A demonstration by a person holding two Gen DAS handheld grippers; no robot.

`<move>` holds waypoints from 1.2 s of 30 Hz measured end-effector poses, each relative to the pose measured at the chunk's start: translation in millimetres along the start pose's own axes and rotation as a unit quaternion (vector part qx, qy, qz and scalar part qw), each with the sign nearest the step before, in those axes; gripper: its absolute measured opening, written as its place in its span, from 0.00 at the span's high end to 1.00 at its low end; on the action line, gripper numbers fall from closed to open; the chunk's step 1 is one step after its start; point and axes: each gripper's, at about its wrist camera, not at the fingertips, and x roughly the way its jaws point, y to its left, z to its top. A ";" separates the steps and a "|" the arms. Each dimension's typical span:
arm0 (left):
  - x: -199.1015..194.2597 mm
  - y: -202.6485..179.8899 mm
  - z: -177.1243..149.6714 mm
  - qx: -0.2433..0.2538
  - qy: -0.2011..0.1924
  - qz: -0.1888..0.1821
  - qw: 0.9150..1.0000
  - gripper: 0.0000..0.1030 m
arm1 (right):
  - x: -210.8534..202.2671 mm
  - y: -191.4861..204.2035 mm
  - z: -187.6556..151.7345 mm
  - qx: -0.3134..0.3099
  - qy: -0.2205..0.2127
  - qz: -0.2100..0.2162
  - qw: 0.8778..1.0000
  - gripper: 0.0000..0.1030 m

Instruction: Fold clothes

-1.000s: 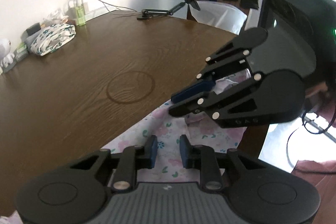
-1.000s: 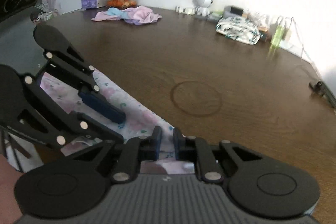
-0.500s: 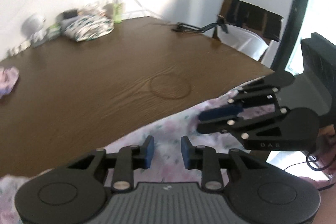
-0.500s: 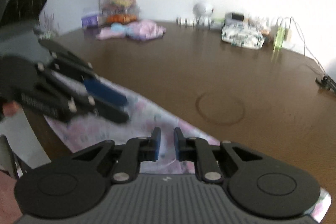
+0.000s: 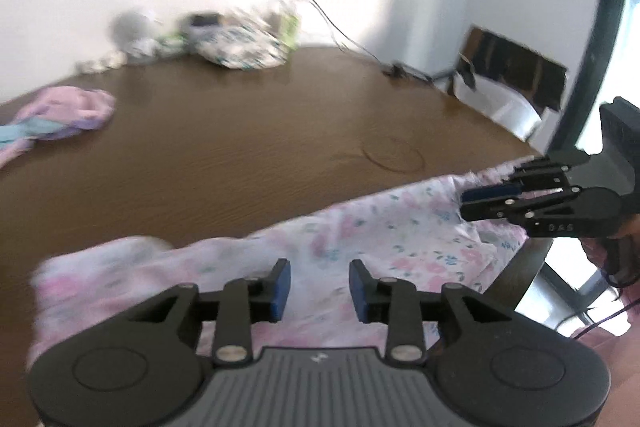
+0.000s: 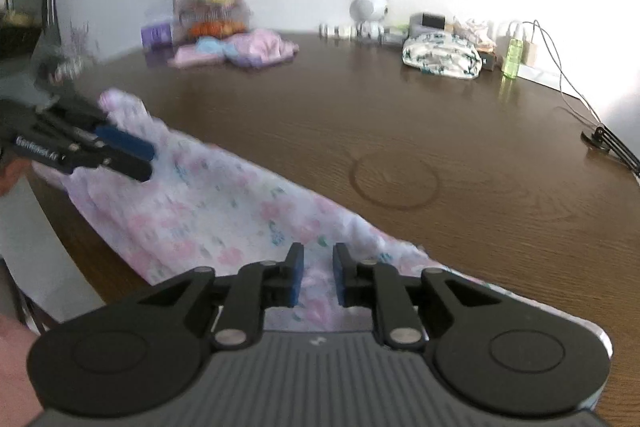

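The left gripper (image 5: 319,285) pointed forward and slightly down, its two blue-padded fingers (image 5: 280,285) standing well apart with a clear gap and nothing between them. The right gripper (image 6: 317,279) was also level and forward-facing, its fingers (image 6: 295,277) parted by a narrower gap. In the other gripper's camera each one appeared side-on with its fingers looking nearly together, so the right one's hold could not be judged. A hand (image 6: 12,173) showed behind the left gripper's body.
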 end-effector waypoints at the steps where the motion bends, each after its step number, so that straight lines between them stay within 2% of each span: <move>1: -9.1 5.0 -3.1 -0.003 -0.006 0.015 1.000 0.69 | 0.2 6.7 3.1 -0.005 -0.008 0.010 1.000 0.85; 4: -24.3 21.8 -12.9 -0.014 -0.002 0.052 0.999 0.70 | 2.1 27.9 12.1 -0.023 -0.032 0.039 0.998 0.79; 7: -27.8 33.4 -23.7 -0.021 0.011 0.066 0.998 0.72 | 20.5 47.1 14.4 -0.044 -0.010 0.058 0.997 0.79; 14: -23.5 47.7 -35.9 -0.023 0.014 0.050 0.998 0.70 | 34.3 58.9 7.1 -0.070 0.030 0.055 0.996 0.79; 18: -22.9 55.2 -37.3 -0.024 0.008 0.044 0.999 0.70 | 30.3 60.1 5.1 -0.092 0.036 0.051 0.994 0.78; 20: -22.6 58.9 -38.0 -0.024 0.004 0.041 0.999 0.71 | 28.2 59.1 5.1 -0.092 0.041 0.048 0.994 0.75; 22: -22.3 62.6 -38.7 -0.025 0.001 0.038 0.999 0.71 | 26.2 58.2 5.3 -0.090 0.045 0.042 0.994 0.67; 26: -42.2 65.6 -37.2 -0.041 -0.025 0.042 0.998 0.67 | 25.5 54.1 10.1 -0.069 0.050 0.040 0.996 0.65; 29: -70.6 49.2 -31.3 -0.020 -0.062 0.047 0.997 0.45 | 21.7 58.2 19.1 -0.045 0.022 0.075 0.996 0.65; 30: -75.8 40.1 -29.3 -0.003 -0.065 0.043 0.997 0.37 | 24.6 63.9 22.1 -0.049 0.020 0.085 0.995 0.65; 31: -77.5 30.9 -27.6 0.015 -0.061 0.039 0.997 0.34 | 28.0 69.9 25.1 -0.055 0.019 0.094 0.994 0.65; 32: -74.9 21.1 -27.0 0.037 -0.048 0.039 0.997 0.31 | 31.4 75.9 28.2 -0.061 0.017 0.103 0.993 0.65; 34: -68.1 1.0 -26.3 0.083 -0.017 0.041 0.996 0.32 | 38.2 88.0 34.2 -0.073 0.015 0.122 0.990 0.65; 36: -55.6 -13.6 -28.6 0.129 0.019 0.064 0.989 0.40 | 45.5 97.0 38.2 -0.082 0.019 0.133 0.988 0.65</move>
